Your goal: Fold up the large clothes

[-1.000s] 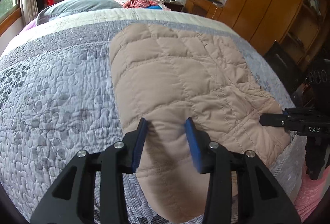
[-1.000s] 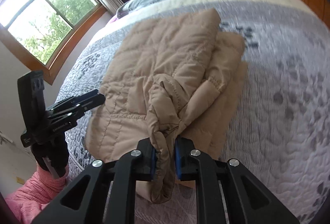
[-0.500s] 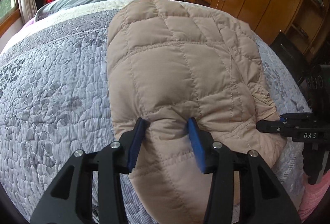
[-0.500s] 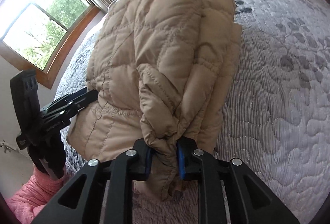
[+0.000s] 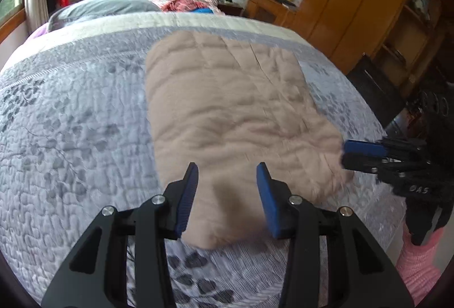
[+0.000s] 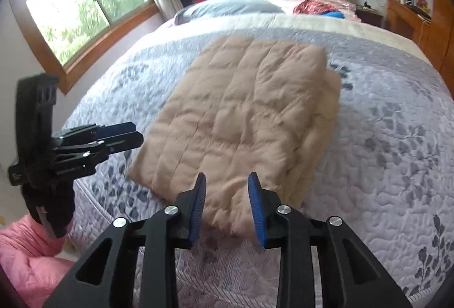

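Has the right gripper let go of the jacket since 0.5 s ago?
Yes. The right gripper now stands open, and the jacket lies flat on the quilt instead of bunched between its pads.

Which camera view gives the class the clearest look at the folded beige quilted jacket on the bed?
The right wrist view: the beige quilted jacket appears sharp there, with its stitching, its near edge and the stacked layers on its right side visible. The left wrist view shows the same jacket whole but motion-blurred, so seams and edges smear.
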`<state>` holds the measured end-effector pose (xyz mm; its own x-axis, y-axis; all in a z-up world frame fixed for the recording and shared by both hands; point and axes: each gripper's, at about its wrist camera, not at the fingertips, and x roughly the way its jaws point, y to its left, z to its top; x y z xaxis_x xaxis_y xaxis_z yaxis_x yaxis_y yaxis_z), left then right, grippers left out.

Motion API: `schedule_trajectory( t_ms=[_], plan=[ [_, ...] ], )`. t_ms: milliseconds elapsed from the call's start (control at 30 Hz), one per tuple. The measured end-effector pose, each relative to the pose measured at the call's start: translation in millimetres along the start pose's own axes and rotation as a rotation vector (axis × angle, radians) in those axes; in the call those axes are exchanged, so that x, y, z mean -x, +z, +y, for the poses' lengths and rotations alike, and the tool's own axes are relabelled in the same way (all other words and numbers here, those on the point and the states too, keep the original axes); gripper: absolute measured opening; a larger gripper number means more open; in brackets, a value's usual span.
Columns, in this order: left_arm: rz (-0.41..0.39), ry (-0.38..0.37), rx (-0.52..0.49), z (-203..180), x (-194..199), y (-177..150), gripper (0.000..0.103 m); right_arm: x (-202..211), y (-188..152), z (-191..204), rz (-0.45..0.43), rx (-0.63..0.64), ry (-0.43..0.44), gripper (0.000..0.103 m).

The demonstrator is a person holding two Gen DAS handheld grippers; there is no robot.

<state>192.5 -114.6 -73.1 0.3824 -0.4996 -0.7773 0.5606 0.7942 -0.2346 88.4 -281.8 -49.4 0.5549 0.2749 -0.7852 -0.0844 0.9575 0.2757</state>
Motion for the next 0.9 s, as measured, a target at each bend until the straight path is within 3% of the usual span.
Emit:
schedule_trajectory(
  t_ms=[167, 367, 567, 667, 767, 833, 900],
  plan=[
    [0.042, 0.036, -0.007, 3.2, -19.2, -14.7, 0.041, -23.6, -10.7, -16.1, 0.053, -0.041, -0.024, 0.025],
    [0.087, 0.024, -0.018, 11.7, -43.3, -27.5, 0.043, -58.5, -27.5, -33.5, 0.114, -0.094, -0.01, 0.022],
    [0.099, 0.021, -0.016, 13.2, -42.9, -23.5, 0.043, -56.7, -25.3, -37.4, 0.122, -0.106, 0.017, 0.023],
    [0.082, -0.024, 0.009, 21.5, -25.1, -7.7, 0.041, -33.0, -15.8, -36.2, 0.096, -0.083, 0.041, 0.026],
    [0.026, -0.022, 0.038, 31.5, -9.6, 15.8, 0.041, -5.7, 4.4, -43.4, 0.027, -0.082, 0.054, 0.033],
    [0.004, -0.01, 0.07, 38.5, -8.0, 32.8, 0.041, 4.7, 24.2, -49.5, -0.012, -0.092, 0.011, 0.046],
    [-0.007, -0.001, 0.096, 43.5, -11.9, 47.0, 0.041, 3.8, 43.0, -57.2, -0.027, -0.109, -0.023, 0.053]
  ],
)
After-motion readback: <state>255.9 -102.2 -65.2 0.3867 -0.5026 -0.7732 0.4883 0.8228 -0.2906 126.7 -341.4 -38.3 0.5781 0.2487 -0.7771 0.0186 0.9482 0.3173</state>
